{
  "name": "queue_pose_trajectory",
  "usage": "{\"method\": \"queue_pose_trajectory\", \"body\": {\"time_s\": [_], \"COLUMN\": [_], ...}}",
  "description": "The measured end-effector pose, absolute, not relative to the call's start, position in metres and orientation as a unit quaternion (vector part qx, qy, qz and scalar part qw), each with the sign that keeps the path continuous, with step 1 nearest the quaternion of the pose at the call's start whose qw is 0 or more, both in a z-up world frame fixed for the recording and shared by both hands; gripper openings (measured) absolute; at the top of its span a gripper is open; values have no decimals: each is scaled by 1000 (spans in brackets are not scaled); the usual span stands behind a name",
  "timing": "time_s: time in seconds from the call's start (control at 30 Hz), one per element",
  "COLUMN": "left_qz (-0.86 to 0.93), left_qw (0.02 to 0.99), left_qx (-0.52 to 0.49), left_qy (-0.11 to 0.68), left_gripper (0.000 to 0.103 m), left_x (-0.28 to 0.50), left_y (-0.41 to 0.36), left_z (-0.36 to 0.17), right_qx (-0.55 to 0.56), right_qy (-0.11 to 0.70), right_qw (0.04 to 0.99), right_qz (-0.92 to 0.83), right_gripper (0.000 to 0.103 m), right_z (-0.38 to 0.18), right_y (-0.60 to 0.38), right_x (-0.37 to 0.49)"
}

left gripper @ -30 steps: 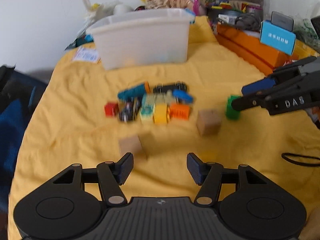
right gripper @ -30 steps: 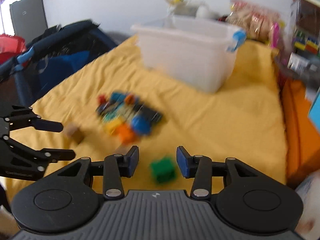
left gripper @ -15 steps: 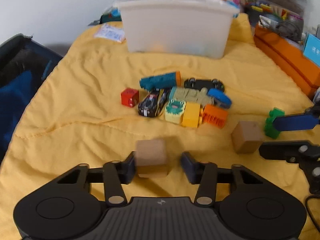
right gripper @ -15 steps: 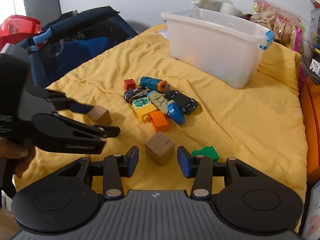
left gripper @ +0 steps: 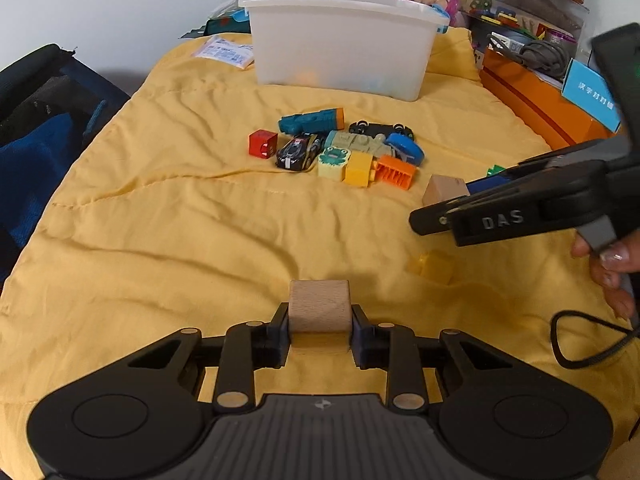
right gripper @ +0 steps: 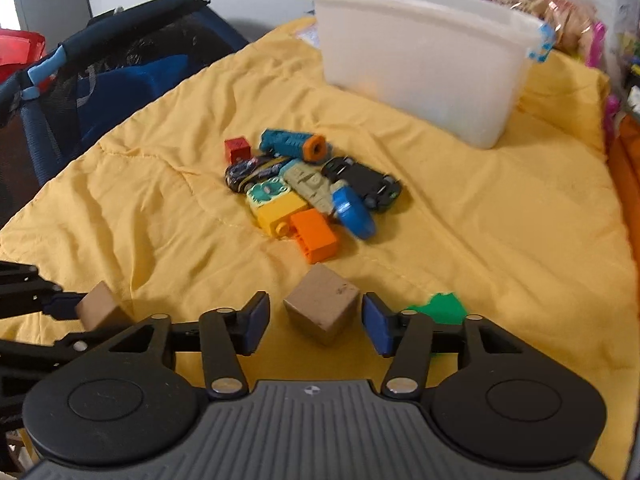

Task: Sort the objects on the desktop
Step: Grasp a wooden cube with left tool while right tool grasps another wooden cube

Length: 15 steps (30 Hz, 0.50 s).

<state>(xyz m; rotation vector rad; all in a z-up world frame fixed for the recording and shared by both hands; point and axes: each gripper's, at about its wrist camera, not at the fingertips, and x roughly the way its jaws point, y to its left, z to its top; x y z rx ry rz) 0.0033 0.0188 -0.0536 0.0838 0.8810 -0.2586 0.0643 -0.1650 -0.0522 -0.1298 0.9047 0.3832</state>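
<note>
My left gripper [left gripper: 320,326] is shut on a pale wooden cube [left gripper: 319,310] low over the yellow blanket [left gripper: 180,240]. The right wrist view shows the same cube [right gripper: 98,312] pinched at the far left. My right gripper [right gripper: 316,322] straddles a second wooden cube [right gripper: 322,306]. Its jaws are opening and the blue pads [right gripper: 374,324] stand clear of the cube's sides. A green brick [right gripper: 440,308] lies just right of it. A pile of toy cars and bricks [left gripper: 344,148] sits mid-blanket, before a white plastic bin [left gripper: 340,40].
A yellow brick [left gripper: 432,266] lies on the blanket between the two grippers. An orange box [left gripper: 536,108] and cluttered shelves line the right edge. A dark blue mesh cot [right gripper: 100,80] borders the left. A person's hand [left gripper: 608,264] and a black cable [left gripper: 580,344] are at right.
My left gripper closed on the near wooden cube. My right gripper shifted from the green brick to around the second cube, and its jaws widened.
</note>
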Motion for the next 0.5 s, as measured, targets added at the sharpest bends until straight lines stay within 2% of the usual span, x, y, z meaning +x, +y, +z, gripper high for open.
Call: {"method": "queue_pose_trajectory", "body": {"time_s": [0.07, 0.13, 0.33, 0.5], "left_qz": [-125, -125, -129, -134], "left_qw": [896, 896, 896, 893], "left_qx": [45, 48, 49, 55], "left_qy": [424, 423, 423, 425], "left_gripper": [34, 35, 35, 34], "left_x": [1, -1, -3, -2], "left_y": [20, 19, 21, 20], "left_z": [-53, -53, -54, -54], "right_qx": [-76, -88, -114, -72], "right_qy": [432, 428, 420, 425], "right_qw": [879, 878, 872, 879], "right_qz": [187, 195, 224, 202], "right_gripper": [52, 43, 44, 47], "right_z": [-54, -53, -51, -43], "right_y": [-163, -163, -169, -177], "right_x": [64, 62, 52, 49]}}
